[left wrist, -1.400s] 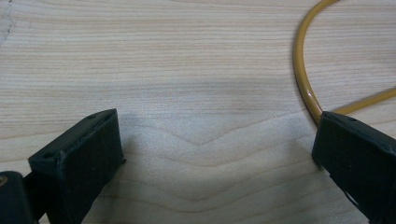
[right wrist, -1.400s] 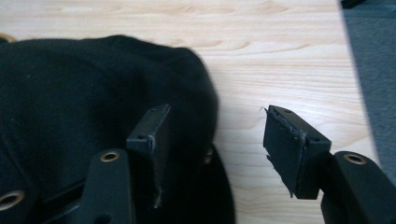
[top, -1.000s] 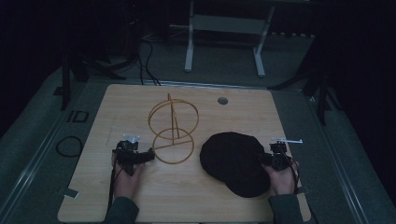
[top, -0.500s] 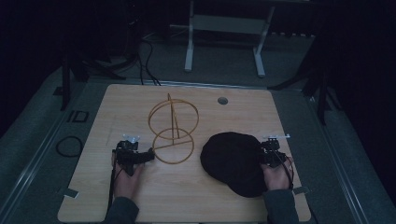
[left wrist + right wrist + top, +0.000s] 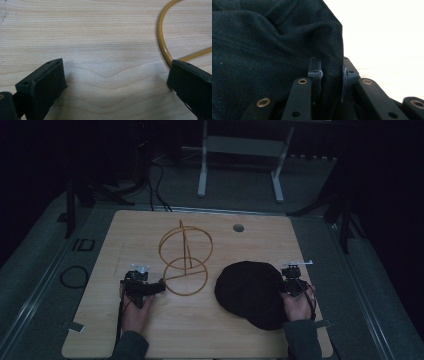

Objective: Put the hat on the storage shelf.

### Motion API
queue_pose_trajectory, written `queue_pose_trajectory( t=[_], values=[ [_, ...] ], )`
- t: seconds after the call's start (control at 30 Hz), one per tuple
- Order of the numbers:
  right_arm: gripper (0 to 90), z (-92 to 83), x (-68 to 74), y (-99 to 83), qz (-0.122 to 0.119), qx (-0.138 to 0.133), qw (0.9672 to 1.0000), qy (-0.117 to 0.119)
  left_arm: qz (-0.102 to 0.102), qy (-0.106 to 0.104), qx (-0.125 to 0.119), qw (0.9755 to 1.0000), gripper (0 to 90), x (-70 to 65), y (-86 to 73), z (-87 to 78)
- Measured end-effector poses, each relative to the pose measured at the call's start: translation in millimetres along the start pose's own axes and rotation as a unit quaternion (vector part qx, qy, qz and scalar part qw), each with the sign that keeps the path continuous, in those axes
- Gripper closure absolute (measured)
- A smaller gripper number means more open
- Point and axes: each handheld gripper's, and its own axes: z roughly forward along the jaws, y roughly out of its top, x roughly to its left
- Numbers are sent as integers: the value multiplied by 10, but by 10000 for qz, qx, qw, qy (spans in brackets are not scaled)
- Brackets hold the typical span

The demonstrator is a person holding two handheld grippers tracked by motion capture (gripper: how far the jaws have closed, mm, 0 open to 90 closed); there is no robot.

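My right tool (image 5: 331,75) has just been closing and now pinches the edge of the black hat (image 5: 252,292), which lies on the counter's (image 5: 125,230) near right side. My left tool (image 5: 115,82) stands wide open, empty, one pad beside the yellow wire stand (image 5: 186,257). The bite looks thin; I judge the cloth could slip free on lifting. The counter is pale wood and the room around it dark.

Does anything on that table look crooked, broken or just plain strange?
Nothing looks broken or spilled. The black hat lies slumped on the wooden table, its edge bunched where the right gripper pinches it. The yellow wire stand sits upright beside the open left gripper. A small round hole near the far edge looks deliberate.
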Motion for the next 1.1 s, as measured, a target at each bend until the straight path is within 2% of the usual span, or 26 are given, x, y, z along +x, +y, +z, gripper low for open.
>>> queue_pose_trajectory(
  t=[0.53, 0.9, 1.07, 1.1],
  values=[
    [746, -189, 24, 393, -393, -12, 9992, -71, 5, -2, 4, 10000, 12, -1, 1, 0],
    [745, -272, 48, 585, -550, -47, 9985, -46, 4, 0, 6, 10000, 13, -2, 2, 1],
    [742, -324, 89, 724, -680, -51, 9977, -40, 2, 1, 9, 10000, 12, -4, 2, 0],
    [741, -352, 120, 803, -784, -41, 9969, -32, 1, 3, 9, 10000, 12, -4, 2, 1]
  ],
)
